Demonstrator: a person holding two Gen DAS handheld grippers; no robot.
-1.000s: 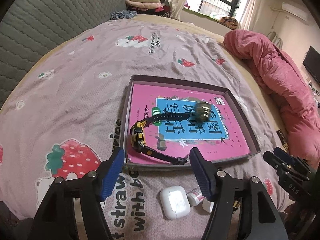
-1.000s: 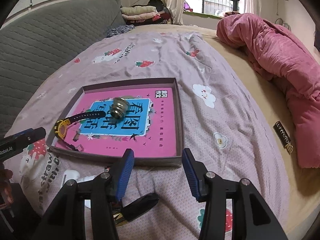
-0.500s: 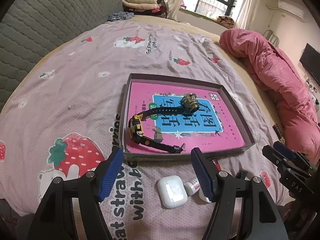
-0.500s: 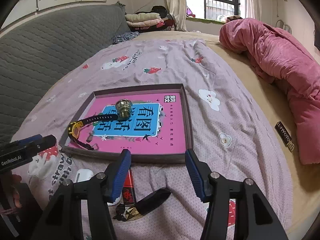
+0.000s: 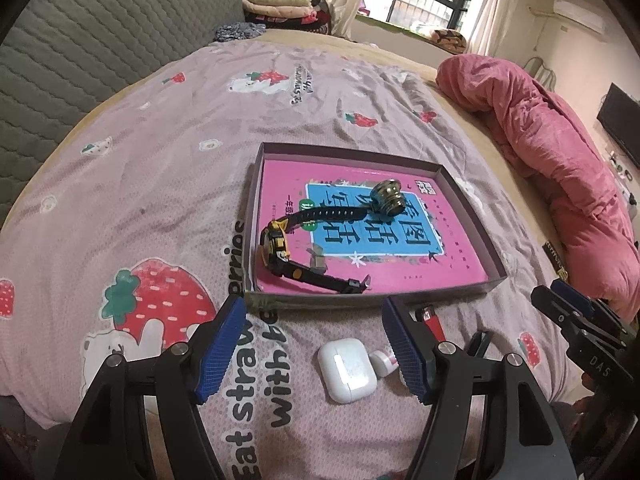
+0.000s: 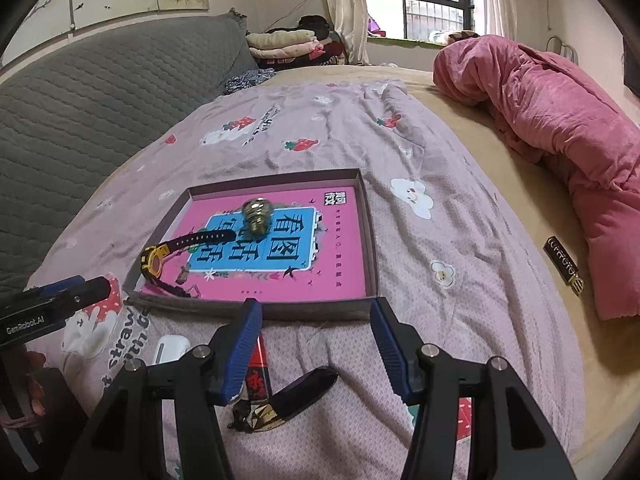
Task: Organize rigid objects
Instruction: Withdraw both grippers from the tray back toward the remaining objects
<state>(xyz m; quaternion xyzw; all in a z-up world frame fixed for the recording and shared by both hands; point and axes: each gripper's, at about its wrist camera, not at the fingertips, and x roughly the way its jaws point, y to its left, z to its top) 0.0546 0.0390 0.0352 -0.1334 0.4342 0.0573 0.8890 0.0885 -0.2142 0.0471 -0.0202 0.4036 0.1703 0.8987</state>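
Observation:
A shallow box [image 5: 496, 268] [image 6: 372, 240] with a pink and blue bottom lies on the bed. In it are a black and yellow watch [image 5: 280, 248] [image 6: 154, 260] and a round metal piece [image 5: 387, 197] [image 6: 258, 212]. Nearer me on the sheet lie a white earbud case [image 5: 346, 364] [image 6: 170, 350], a small white tube [image 5: 382, 362], a red lighter [image 5: 430, 320] [image 6: 256, 372] and a black and gold folded object [image 6: 280, 404]. My left gripper [image 5: 314, 348] is open and empty above the earbud case. My right gripper [image 6: 316, 352] is open and empty above the lighter.
A pink quilt [image 5: 560, 152] [image 6: 560, 120] lies along the right of the bed. A small black tag [image 6: 562, 264] lies on the tan sheet beside it. A grey padded headboard [image 5: 80, 40] stands on the left, with folded clothes [image 6: 288, 46] at the far end.
Both grippers have pulled back and risen from the box. The metal piece rolled left in the box and came to rest near the watch strap's end.

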